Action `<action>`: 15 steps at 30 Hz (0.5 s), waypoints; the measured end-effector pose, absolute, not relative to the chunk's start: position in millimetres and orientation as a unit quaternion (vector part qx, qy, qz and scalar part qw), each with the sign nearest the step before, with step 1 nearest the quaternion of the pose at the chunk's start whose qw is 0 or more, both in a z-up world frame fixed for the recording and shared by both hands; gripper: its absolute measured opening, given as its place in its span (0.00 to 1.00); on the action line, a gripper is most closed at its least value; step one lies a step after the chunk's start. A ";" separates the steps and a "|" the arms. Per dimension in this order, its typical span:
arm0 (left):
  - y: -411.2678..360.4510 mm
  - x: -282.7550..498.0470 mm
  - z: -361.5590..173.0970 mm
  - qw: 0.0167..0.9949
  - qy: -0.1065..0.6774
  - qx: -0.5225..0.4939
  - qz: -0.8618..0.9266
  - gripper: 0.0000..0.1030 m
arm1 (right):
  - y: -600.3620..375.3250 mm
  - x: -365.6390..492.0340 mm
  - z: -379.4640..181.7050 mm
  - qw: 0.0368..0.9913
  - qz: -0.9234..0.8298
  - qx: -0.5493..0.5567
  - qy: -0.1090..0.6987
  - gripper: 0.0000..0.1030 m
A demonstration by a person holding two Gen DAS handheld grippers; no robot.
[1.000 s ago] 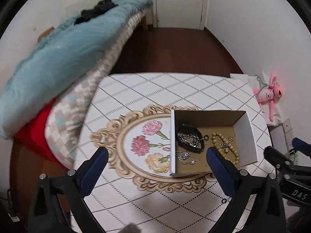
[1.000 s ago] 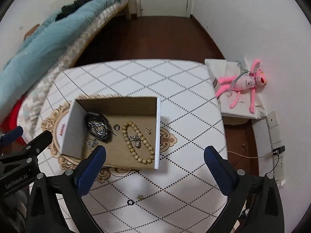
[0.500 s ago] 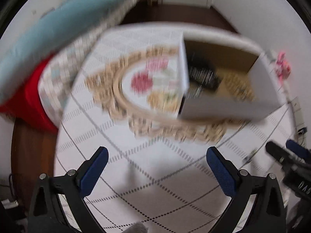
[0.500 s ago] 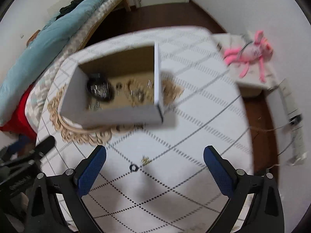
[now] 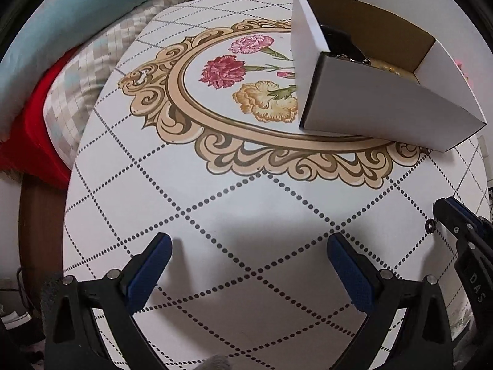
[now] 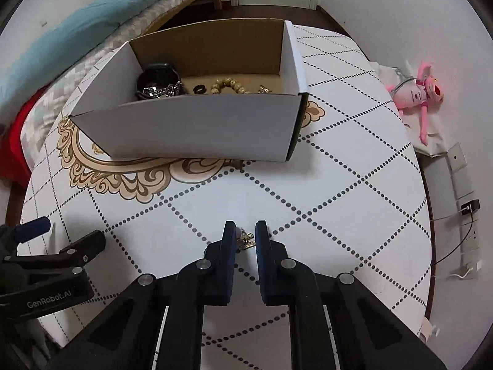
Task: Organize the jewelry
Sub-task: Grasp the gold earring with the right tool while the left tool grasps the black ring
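White, with a dotted diamond grid and a flowered gold medallion, the table point(image 6: 354, 185) fills both views; a bed with a teal quilt point(image 6: 92, 21) runs along its far side. Beyond the right tongs point(image 6: 246, 234) stands an open cardboard box point(image 6: 191, 123), already holding a dark bangle with chain point(image 6: 158, 83), a bead bracelet point(image 6: 228, 85) and a small black ring point(image 6: 198, 88).

Those right tongs have just been closing and now stand narrow, with a small gold earring point(image 6: 245, 240) between their tips on the table; the pads look to be on it, though the contact is too small to be sure. It should be very light, hard and slick, with thin parts that could bend, so a gentle pinch across its widest part seems best, lifted slowly lest it flick out.

Wide apart and empty, the left tongs point(image 5: 249, 257) hover over bare table. A second small black ring point(image 5: 430, 224) lies near the right tongs, seen at the left camera's edge.
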State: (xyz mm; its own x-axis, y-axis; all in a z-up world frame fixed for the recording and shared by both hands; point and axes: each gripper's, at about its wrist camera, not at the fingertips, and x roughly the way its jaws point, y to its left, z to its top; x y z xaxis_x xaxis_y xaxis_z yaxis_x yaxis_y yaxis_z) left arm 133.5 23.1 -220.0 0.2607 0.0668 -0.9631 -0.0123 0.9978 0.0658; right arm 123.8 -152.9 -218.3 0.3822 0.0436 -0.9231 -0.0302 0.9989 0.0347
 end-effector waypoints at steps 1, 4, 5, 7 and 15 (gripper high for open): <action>21.2 133.6 -218.9 0.794 0.606 0.025 0.024 1.00 | -152.8 123.4 -217.8 0.831 0.026 0.009 0.556 0.12; 8.3 130.7 -209.0 0.805 0.593 0.030 0.013 1.00 | -165.2 122.2 -214.4 0.830 0.030 0.043 0.556 0.11; 0.4 127.9 -204.5 0.809 0.587 0.032 0.003 1.00 | -172.2 120.2 -210.0 0.832 0.026 0.055 0.552 0.11; -16.0 125.5 -197.1 0.813 0.582 0.031 -0.022 1.00 | -185.4 116.9 -203.7 0.834 0.017 0.074 0.547 0.11; -84.4 114.3 -201.0 0.813 0.572 0.050 -0.096 0.99 | -241.7 91.3 -203.4 0.829 -0.044 0.115 0.546 0.11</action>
